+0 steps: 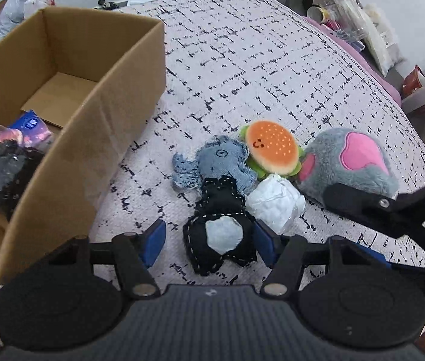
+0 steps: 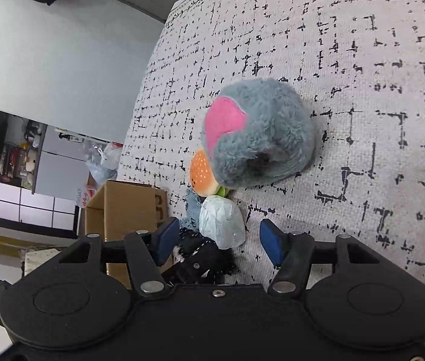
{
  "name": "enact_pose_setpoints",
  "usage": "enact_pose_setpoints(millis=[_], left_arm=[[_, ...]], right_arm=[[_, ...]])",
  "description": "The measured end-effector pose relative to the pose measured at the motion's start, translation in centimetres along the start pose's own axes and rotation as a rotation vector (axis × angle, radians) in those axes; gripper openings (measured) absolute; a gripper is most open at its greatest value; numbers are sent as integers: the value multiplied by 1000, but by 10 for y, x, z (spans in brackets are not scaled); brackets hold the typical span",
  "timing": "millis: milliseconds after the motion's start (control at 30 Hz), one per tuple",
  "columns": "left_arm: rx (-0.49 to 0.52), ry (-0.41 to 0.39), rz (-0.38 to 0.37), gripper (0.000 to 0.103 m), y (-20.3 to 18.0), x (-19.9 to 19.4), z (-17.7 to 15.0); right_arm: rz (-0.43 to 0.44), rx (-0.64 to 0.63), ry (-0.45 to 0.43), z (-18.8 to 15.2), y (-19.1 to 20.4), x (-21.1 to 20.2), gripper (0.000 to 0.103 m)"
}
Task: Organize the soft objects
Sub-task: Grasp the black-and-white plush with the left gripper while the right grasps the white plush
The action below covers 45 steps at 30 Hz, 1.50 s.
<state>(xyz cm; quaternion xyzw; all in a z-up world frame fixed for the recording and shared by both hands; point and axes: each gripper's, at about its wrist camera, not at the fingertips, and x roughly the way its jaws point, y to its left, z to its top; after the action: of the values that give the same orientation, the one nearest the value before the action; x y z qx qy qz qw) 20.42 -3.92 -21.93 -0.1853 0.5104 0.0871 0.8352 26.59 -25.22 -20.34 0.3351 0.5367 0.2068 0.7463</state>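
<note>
While both grippers' fingers [image 1: 152,242] stand spread — left astride the black plush [image 1: 220,234], right's [image 2: 164,240] astride the white wad [image 2: 221,222] at its 12 o'clock — both look light and squashy, best pinched mid-body.

Clustered on a white black-flecked woven surface [image 1: 242,60]: black stitched felt toy [image 1: 221,234] nearest; frayed blue denim fish [image 1: 218,162] at its 12 o'clock, touching; crumpled white paper ball [image 1: 275,204] at 2; orange burger plush [image 1: 272,147] behind that; grey-and-pink furry plush [image 1: 347,162] at burger's 3. Open brown cardboard box [image 1: 122,90] at 10, holding bagged items [image 1: 4,156].
</note>
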Motion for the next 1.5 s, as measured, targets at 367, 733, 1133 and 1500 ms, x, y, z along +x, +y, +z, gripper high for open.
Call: enact_pose_setpoints(millis=[367,733,1133,1500], left_arm=[[-10,8,-86,24,2,2,1],[-28,-33,-115,23,9,-20,1],[-6,-118,-147,23,16,-72,-1],[-4,-199,-178,23,31,-123,-3]], right_arm=[[-76,-60,14,3,7,25,60],[-128,-154,3,-4,21,36,34],[-143,-178,-98,-22,31,-15,34],[-168,-221,-162,-43,53,-49,33]])
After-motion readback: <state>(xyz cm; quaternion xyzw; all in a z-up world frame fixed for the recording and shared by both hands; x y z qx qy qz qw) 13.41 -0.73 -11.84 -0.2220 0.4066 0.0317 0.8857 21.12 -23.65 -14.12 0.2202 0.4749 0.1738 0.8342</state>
